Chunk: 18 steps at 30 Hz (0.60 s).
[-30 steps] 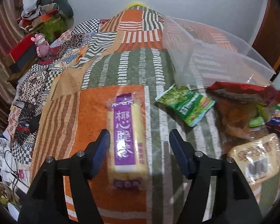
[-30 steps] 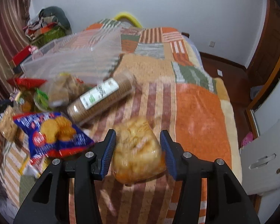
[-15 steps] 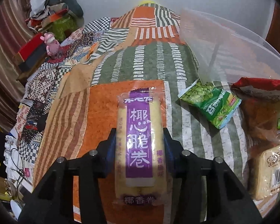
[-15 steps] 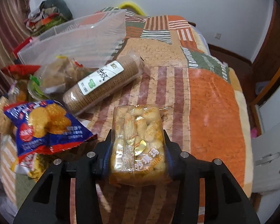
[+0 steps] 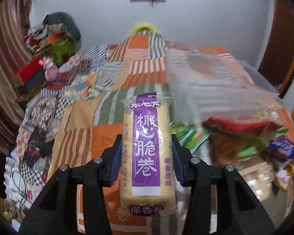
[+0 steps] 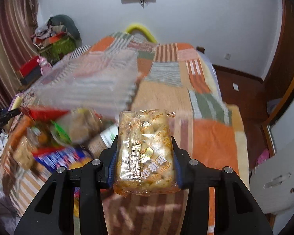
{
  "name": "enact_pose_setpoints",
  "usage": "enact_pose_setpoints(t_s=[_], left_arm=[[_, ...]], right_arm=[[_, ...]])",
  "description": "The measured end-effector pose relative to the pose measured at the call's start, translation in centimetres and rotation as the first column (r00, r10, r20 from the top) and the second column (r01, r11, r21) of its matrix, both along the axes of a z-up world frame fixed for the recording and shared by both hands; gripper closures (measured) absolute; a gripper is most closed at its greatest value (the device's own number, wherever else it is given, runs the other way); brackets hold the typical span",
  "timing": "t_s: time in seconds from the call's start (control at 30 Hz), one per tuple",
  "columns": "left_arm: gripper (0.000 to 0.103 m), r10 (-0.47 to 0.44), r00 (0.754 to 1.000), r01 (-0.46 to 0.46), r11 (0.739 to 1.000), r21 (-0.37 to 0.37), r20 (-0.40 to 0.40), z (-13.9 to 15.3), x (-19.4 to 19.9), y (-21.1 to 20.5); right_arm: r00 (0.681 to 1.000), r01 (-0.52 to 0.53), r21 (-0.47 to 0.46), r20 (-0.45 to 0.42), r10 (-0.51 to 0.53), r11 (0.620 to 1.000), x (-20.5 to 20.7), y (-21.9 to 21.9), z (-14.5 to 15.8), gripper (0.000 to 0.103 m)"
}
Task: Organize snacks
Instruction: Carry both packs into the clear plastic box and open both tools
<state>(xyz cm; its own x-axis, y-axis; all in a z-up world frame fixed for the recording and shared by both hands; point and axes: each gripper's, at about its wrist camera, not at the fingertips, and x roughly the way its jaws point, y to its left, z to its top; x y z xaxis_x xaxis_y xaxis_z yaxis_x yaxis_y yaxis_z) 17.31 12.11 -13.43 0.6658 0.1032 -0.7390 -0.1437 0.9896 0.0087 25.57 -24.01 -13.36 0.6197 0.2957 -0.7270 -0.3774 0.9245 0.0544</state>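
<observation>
- Purple label, yellowish rolls inside: that's the long pack of wafer rolls, and the left gripper is pinching it by its long sides, about mid-length. Makes sense, since the narrow way is the only way it fits between the fingers.
- The pack points away from the camera and hangs clear of the bedspread, over the orange patch near the bed's front edge.
- The right gripper is clamped on a clear bag of puffy golden squares, squeezing its two sides. The bag is soft, so I'd guess a firm pinch keeps it from sagging out.
- That bag is also up off the blanket, over the striped bit toward the bed's right side.
- The clear plastic bin sits further up the bed, between the two views. It looks like the obvious drop spot, and holding both packs end-first should let them slide in.
- The rest of the snack pile lies at the bin's near edge, all blurry: a red bag, a blue bag and a tube of biscuits.
</observation>
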Motion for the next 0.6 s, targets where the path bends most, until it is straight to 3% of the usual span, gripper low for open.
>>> enact_pose_setpoints(t_s=[0.27,0.6], left_arm=[[0.057,-0.062,0.995,0.066,0.996,-0.054,0.075,4.3,1.9,-2.0],[0.057,-0.098,0.993,0.105,0.988,-0.114,0.067,5.6,6.9,-3.2]], right_arm=[[0.993,-0.053,0.027,0.102,0.050,0.998,2.1,3.4,3.4,0.061],[0.993,-0.081,0.087,0.093,0.073,0.993,6.0,7.2,3.9,0.061]])
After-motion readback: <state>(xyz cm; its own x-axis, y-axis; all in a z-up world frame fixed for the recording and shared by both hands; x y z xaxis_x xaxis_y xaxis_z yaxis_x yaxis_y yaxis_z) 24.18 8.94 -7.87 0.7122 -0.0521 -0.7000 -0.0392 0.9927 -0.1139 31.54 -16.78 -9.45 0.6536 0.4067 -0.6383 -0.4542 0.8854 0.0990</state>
